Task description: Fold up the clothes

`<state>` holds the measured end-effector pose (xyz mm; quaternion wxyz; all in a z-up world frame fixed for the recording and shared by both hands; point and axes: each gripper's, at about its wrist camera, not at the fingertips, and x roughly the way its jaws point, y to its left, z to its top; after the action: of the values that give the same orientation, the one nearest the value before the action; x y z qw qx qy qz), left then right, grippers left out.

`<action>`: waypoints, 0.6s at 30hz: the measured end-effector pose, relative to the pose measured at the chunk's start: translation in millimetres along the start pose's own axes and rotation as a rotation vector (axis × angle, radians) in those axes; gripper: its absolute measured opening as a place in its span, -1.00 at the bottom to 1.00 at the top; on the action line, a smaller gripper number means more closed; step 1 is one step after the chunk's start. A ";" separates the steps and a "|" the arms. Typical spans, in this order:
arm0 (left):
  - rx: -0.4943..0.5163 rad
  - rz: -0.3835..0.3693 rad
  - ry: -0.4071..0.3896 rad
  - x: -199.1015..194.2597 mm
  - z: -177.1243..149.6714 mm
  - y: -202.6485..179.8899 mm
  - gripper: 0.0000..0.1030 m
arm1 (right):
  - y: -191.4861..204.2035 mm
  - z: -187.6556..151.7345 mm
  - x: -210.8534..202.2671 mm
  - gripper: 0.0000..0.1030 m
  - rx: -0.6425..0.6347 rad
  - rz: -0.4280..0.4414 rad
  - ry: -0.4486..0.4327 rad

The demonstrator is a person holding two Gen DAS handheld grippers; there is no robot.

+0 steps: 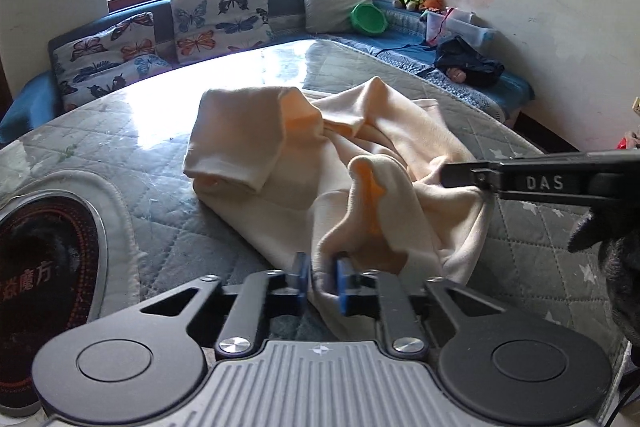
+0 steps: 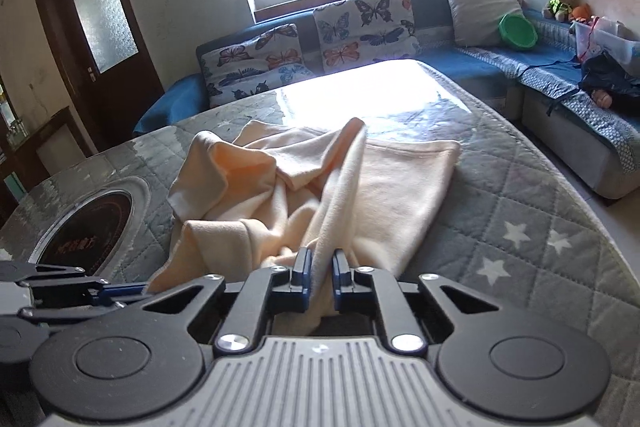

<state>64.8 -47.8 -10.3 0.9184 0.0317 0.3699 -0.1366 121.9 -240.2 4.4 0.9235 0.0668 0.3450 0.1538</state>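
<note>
The left gripper (image 1: 323, 277), low in the middle of the left wrist view, points forward and downward with its blue pads clamped on a raised fold of the cream garment (image 1: 340, 155). The right gripper (image 2: 322, 277), low centre of its own view and angled downward likewise, is clamped on another ridge of the cream garment (image 2: 340, 183). In the left wrist view the right gripper enters from the right edge, its tip (image 1: 460, 175) on the cloth. The garment lies rumpled in the middle of both frames on a grey quilted cover (image 2: 520, 195). A dark round cooktop (image 2: 88, 231) sits at lower left, butterfly cushions (image 2: 312, 39) above.
</note>
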 end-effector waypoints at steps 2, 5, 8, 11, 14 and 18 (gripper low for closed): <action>0.005 -0.001 -0.008 -5.3 -2.4 -0.1 -0.83 | -3.3 -3.0 -6.5 -0.89 0.003 -0.003 -0.005; 0.022 -0.007 -0.017 -15.4 -7.3 -1.1 -0.85 | -6.9 -8.8 -17.8 -0.91 -0.003 -0.005 -0.008; 0.028 -0.027 -0.021 -25.5 -12.9 -0.7 -0.86 | -8.6 -15.7 -28.2 -0.92 -0.015 -0.009 -0.001; 0.026 -0.040 -0.012 -34.5 -22.3 3.2 -0.86 | -9.1 -20.4 -36.5 -0.92 -0.034 -0.011 0.019; 0.014 -0.052 0.004 -42.6 -32.5 8.8 -0.86 | -8.7 -20.2 -44.3 -0.84 -0.048 -0.004 0.025; -0.005 -0.069 0.016 -56.4 -47.2 15.9 -0.86 | -6.1 -14.6 -47.1 -0.56 -0.050 0.011 0.011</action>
<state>-1.3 -12.2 -6.4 0.9102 0.0178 0.3785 -0.1670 80.1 -261.2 21.1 0.9221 0.0445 0.3458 0.1678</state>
